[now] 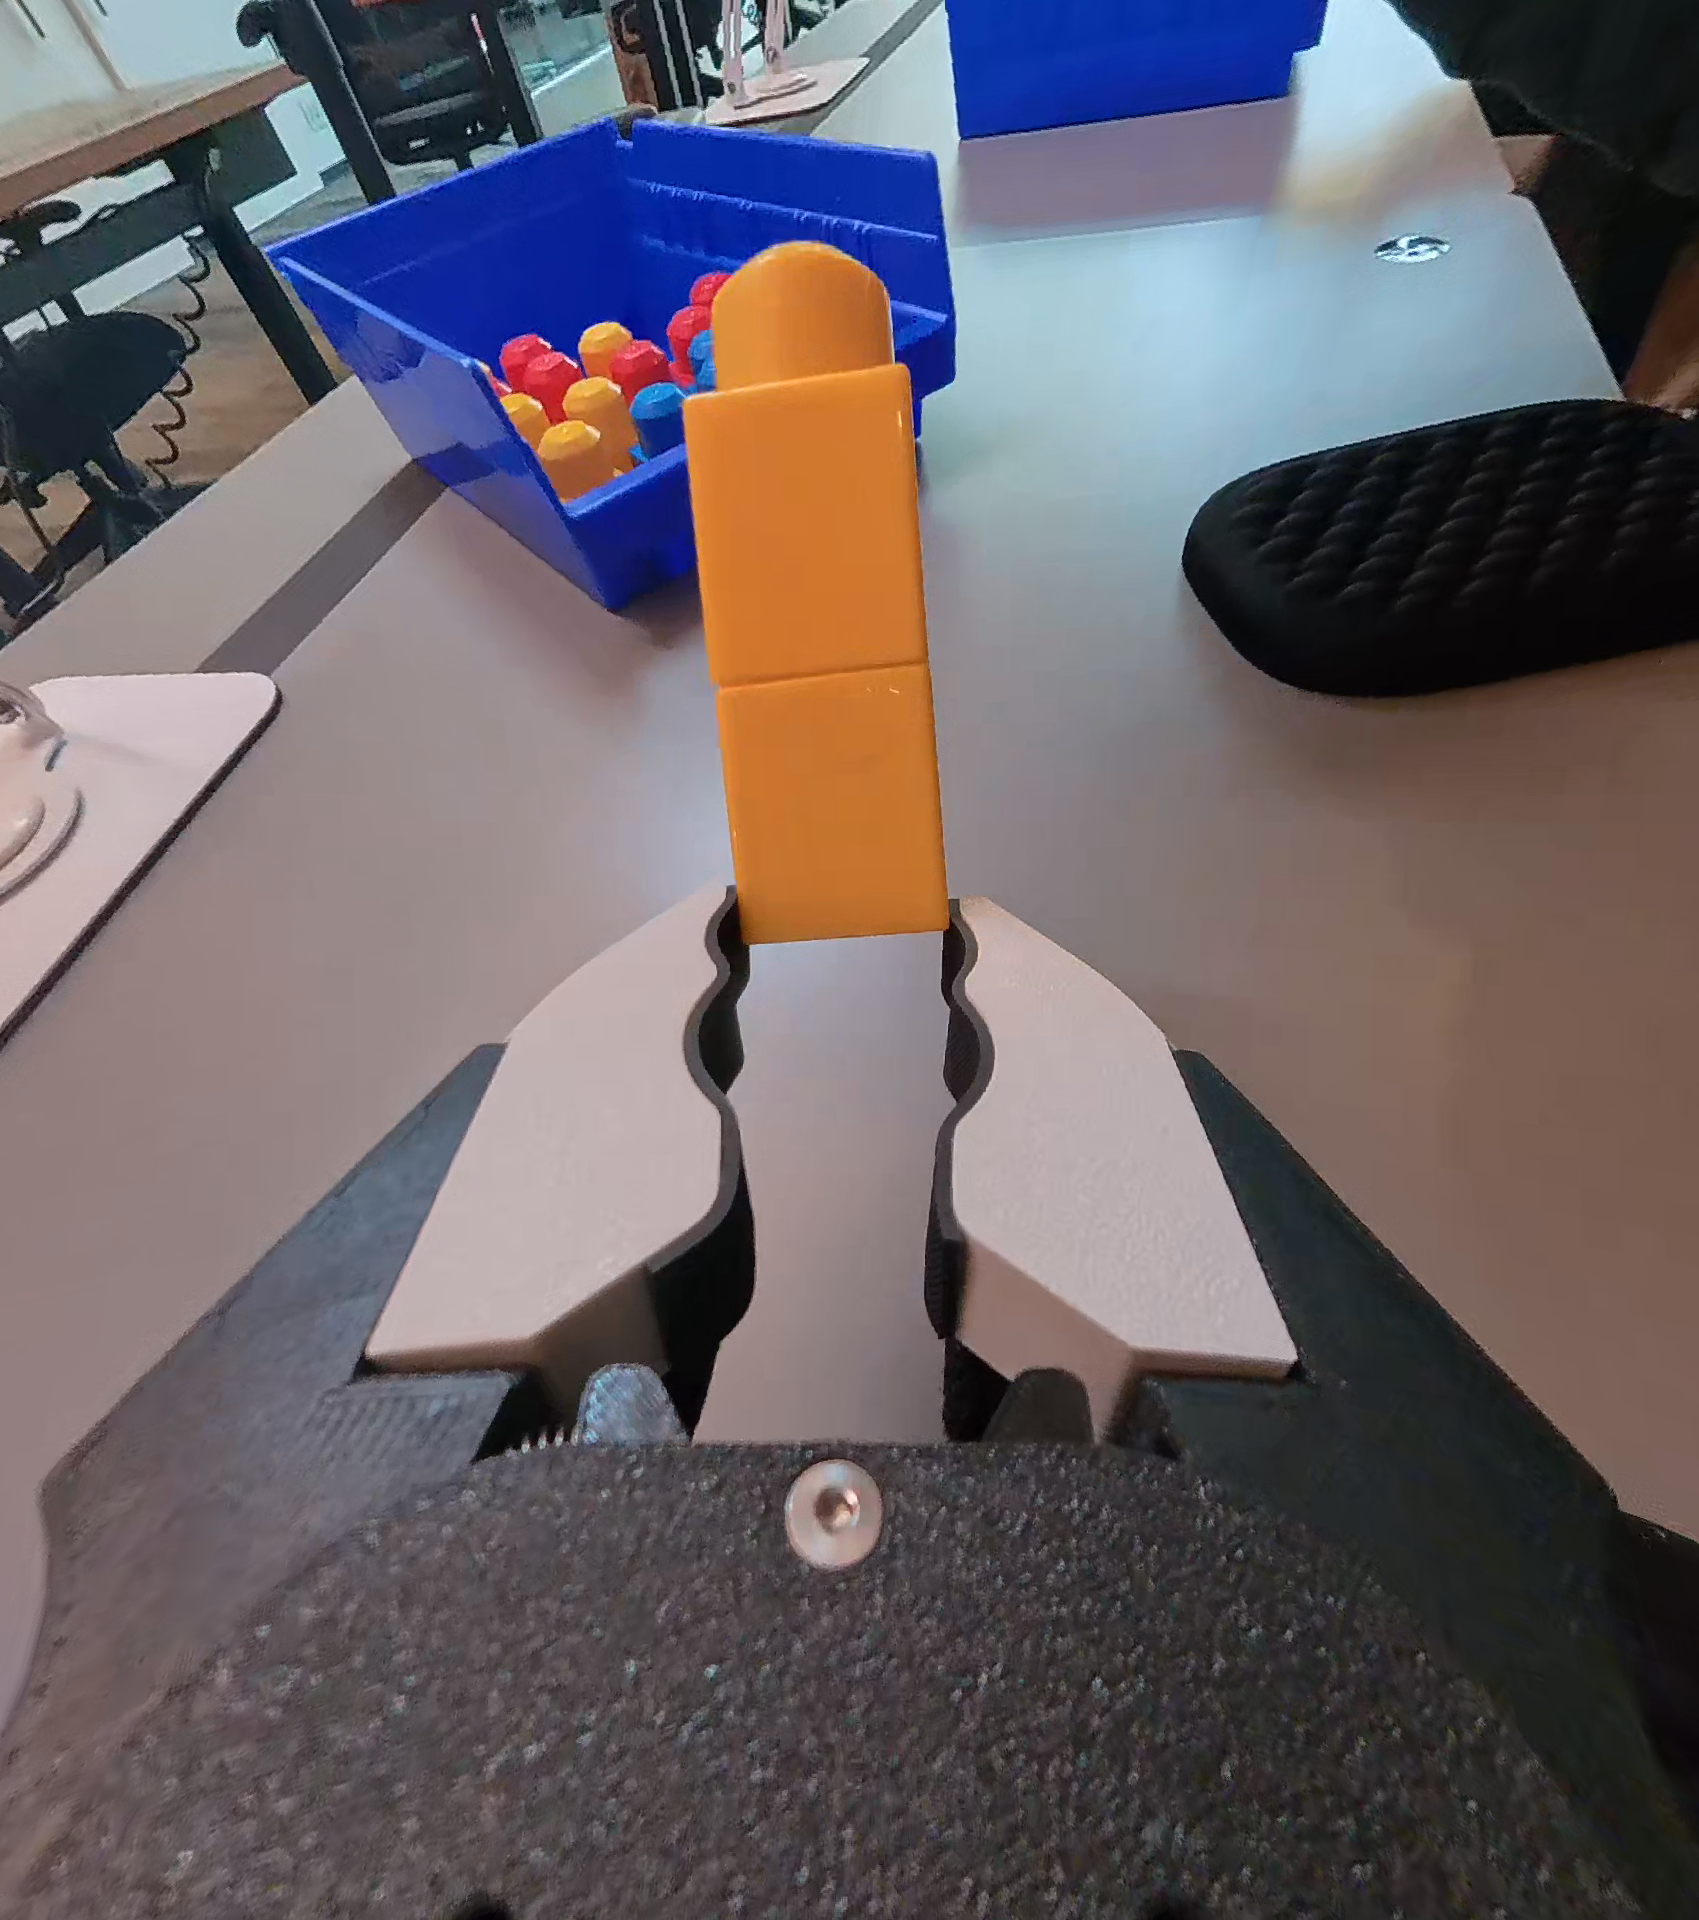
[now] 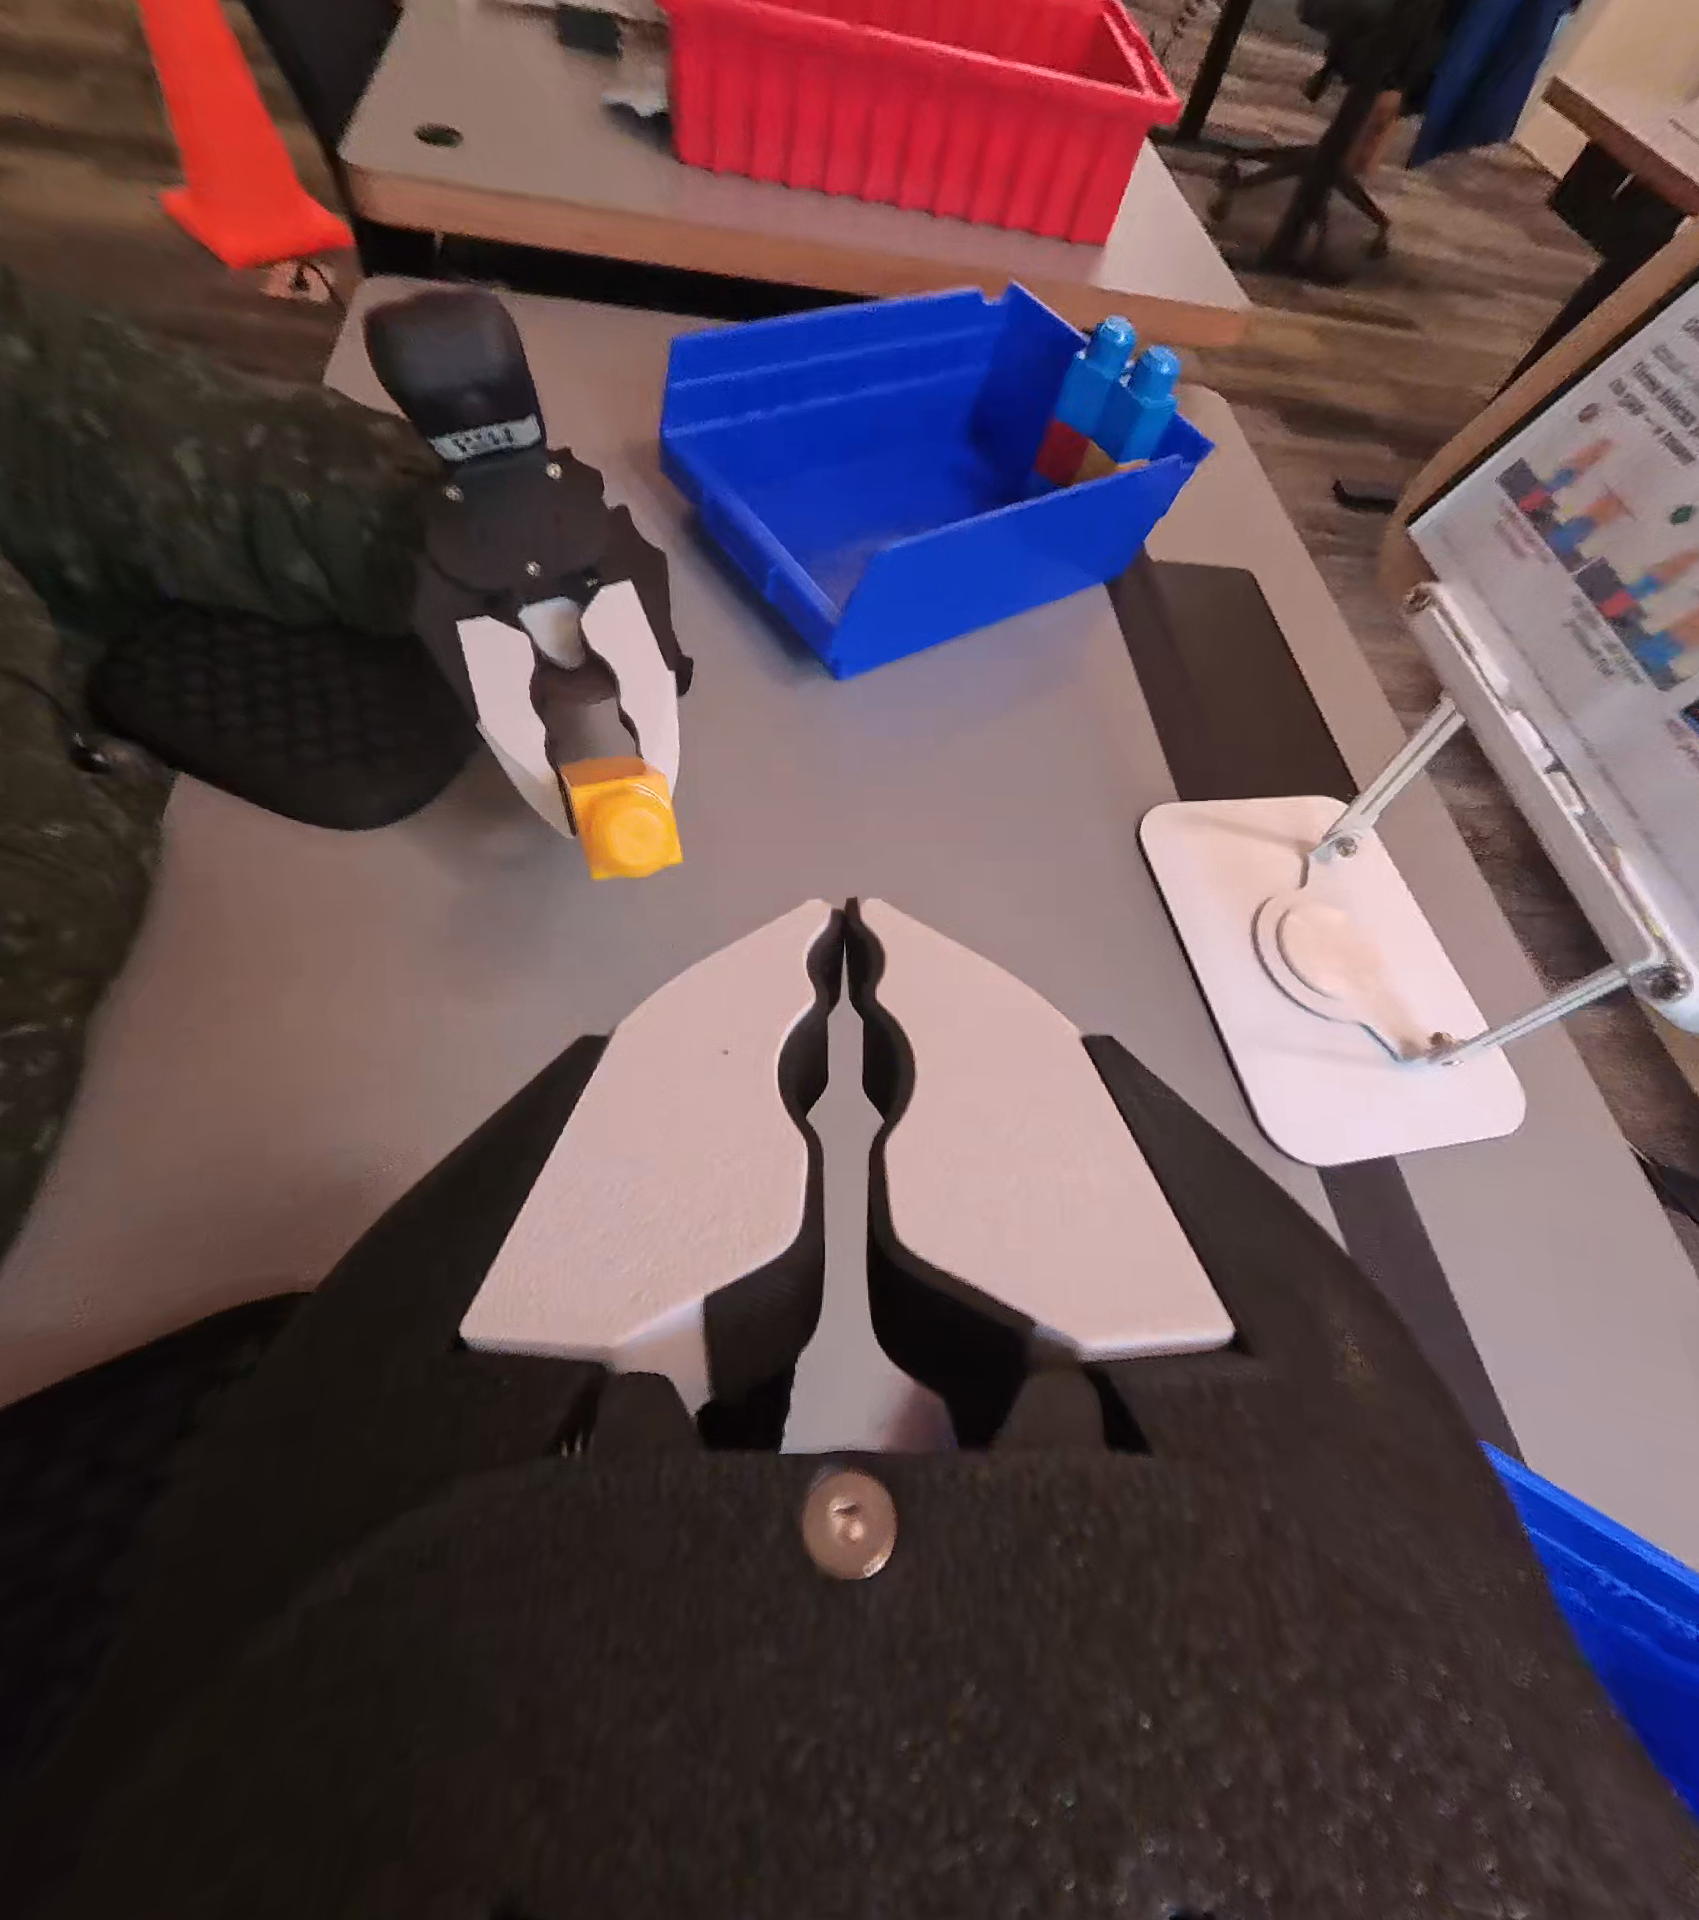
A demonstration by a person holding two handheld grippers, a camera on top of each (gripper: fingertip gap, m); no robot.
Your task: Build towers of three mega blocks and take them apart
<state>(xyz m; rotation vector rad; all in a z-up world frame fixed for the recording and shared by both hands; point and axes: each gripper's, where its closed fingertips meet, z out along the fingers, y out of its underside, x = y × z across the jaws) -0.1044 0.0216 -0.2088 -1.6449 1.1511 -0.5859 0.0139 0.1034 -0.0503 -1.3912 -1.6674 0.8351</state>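
My left gripper (image 1: 843,920) is shut on the bottom end of an orange tower (image 1: 819,613) of two stacked mega blocks with a rounded stud at its far end. It holds the tower pointing forward above the grey table (image 1: 1240,883). In the right wrist view the same left gripper (image 2: 606,774) shows at the left with the orange tower (image 2: 629,821) seen end-on. My right gripper (image 2: 845,914) is shut with nothing between its pads, low over the table's middle.
A blue bin (image 1: 512,436) holds several red, orange and blue blocks. Another blue bin (image 2: 907,499) holds a blue, red and orange tower (image 2: 1120,410). A black pad (image 1: 1489,540), white stand bases (image 1: 24,831) (image 2: 1333,966), a red crate (image 2: 907,114) and a person's sleeve (image 2: 45,520) surround. Across from one pair of fingers to the other is roughly 20 cm.
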